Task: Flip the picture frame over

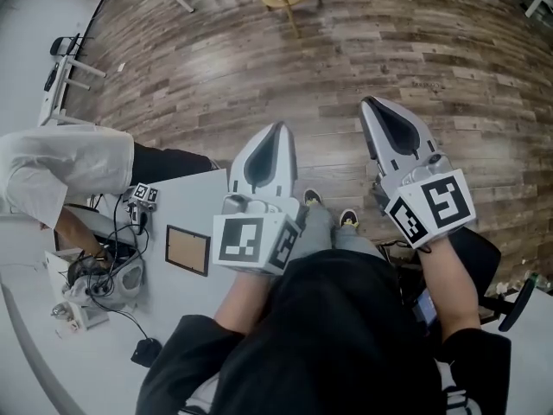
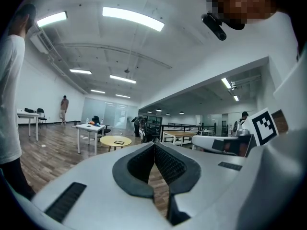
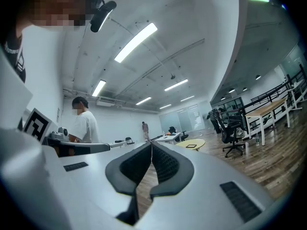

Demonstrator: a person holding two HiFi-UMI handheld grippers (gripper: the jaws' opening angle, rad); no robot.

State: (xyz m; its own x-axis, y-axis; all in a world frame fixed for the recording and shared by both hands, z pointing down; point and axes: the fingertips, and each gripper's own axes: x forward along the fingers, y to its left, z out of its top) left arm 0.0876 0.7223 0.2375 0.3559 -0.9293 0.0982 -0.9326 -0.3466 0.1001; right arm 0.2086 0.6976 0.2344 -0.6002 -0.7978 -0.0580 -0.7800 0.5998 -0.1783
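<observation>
The picture frame (image 1: 187,250) is seen lying flat on the white table (image 1: 200,199), at the left of the head view and near the person's body. Which face is turned up cannot be told. It is touched by neither gripper.

The left gripper (image 1: 278,128) and the right gripper (image 1: 370,102) are held side by side, pointing out over the wooden floor (image 1: 363,50), well to the right of the frame. The jaws of both are pressed together with nothing between them. Judged from this, no grip has been prepared and the flip has not yet been started; the grippers would have to be brought left and down to the table.

The frame and table are shown only in the head view. The room at eye level is given only by the gripper views: ceiling lights, a round yellow table (image 2: 115,140) far off, and desks beyond. A person in a white shirt (image 1: 52,167) at the table's left end is caught in the head view and the right gripper view.
</observation>
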